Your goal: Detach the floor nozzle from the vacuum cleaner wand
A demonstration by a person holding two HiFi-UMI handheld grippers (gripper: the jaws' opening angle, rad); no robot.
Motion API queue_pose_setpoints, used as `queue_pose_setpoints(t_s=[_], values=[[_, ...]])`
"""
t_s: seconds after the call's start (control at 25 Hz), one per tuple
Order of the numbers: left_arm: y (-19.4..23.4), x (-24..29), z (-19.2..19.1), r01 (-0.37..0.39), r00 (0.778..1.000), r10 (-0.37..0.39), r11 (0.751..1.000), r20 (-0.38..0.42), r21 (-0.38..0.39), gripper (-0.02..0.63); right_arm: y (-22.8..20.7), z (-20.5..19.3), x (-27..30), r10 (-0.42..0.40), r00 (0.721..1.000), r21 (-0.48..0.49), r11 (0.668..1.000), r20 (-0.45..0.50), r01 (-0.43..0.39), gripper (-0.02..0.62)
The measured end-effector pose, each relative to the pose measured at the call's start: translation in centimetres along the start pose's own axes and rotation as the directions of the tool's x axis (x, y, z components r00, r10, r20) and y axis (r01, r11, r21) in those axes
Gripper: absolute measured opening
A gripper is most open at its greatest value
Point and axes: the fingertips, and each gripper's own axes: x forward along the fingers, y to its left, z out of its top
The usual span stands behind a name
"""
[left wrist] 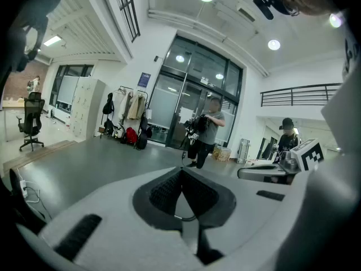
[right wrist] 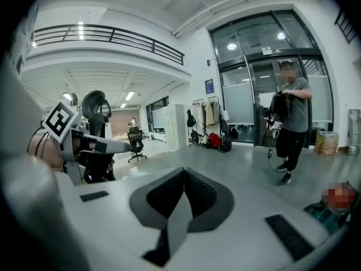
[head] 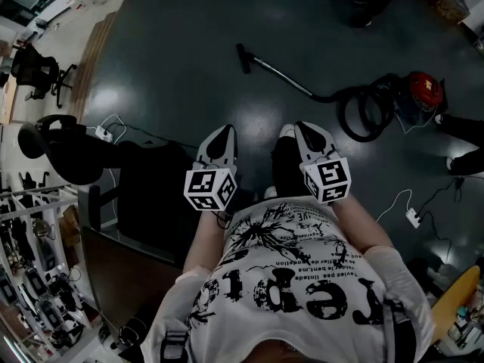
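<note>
A person in a white printed T-shirt (head: 302, 286) stands on a dark grey floor (head: 174, 66) with a two-jaw gripper in each hand, both arms tucked in and the tools drawn close to the chest. The left gripper (head: 224, 133) and the right gripper (head: 308, 131) sit side by side, a little apart. Their noses aim forward and tip slightly down toward the floor, and their marker cubes (head: 210, 189) are nearest the body.

In the left gripper view, the left gripper's ridged black pads (left wrist: 163, 189) are pressed together with nothing between them. The right gripper view shows that tool likewise closed tight and holding nothing.

The vacuum cleaner lies well ahead of both tools, untouched. Its black floor nozzle (head: 243, 57) rests out on the open floor, ahead of the left gripper, at the end of the wand (head: 283, 76). The wand runs diagonally toward the floor's right side. There a black hose (head: 367, 110) loops in a coil beside the red canister (head: 425, 89).

A white power strip (head: 104, 133) lies near the floor's left edge, close to a black office chair (head: 64, 146). On the far side of the floor a bystander (left wrist: 207, 131) in a grey shirt stands before tall glass doors (left wrist: 175, 106), holding a black bag.
</note>
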Motion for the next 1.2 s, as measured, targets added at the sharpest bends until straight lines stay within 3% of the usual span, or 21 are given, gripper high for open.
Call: queue_pose_setpoints(t_s=[0.4, 0.64, 0.96, 1.2], values=[[5.5, 20.0, 5.5, -0.027, 0.998, 0.029, 0.999, -0.061, 0.022, 0.003, -15.7, 5.7, 16.0, 0.035, 0.999, 0.051, 0.998, -0.029, -0.033, 0.003], [11.1, 29.7, 6.0, -0.079, 0.991, 0.075, 0.996, -0.114, -0.038, 0.003, -20.9, 5.5, 26.2, 0.122, 0.985, 0.036, 0.992, -0.121, -0.119, 0.003], [21.1, 44.0, -0.3, -0.074, 0.961, 0.045, 0.993, -0.271, -0.096, 0.003, -27.8, 1.0, 41.1, 0.077, 0.977, 0.108, 0.993, -0.2, -0.056, 0.003], [30.5, 57.4, -11.9, 0.003, 0.937, -0.042, 0.994, -0.347, -0.113, 0.003, -32.2, -10.3, 55.3, 0.069, 0.966, 0.077, 0.996, -0.25, -0.051, 0.003]])
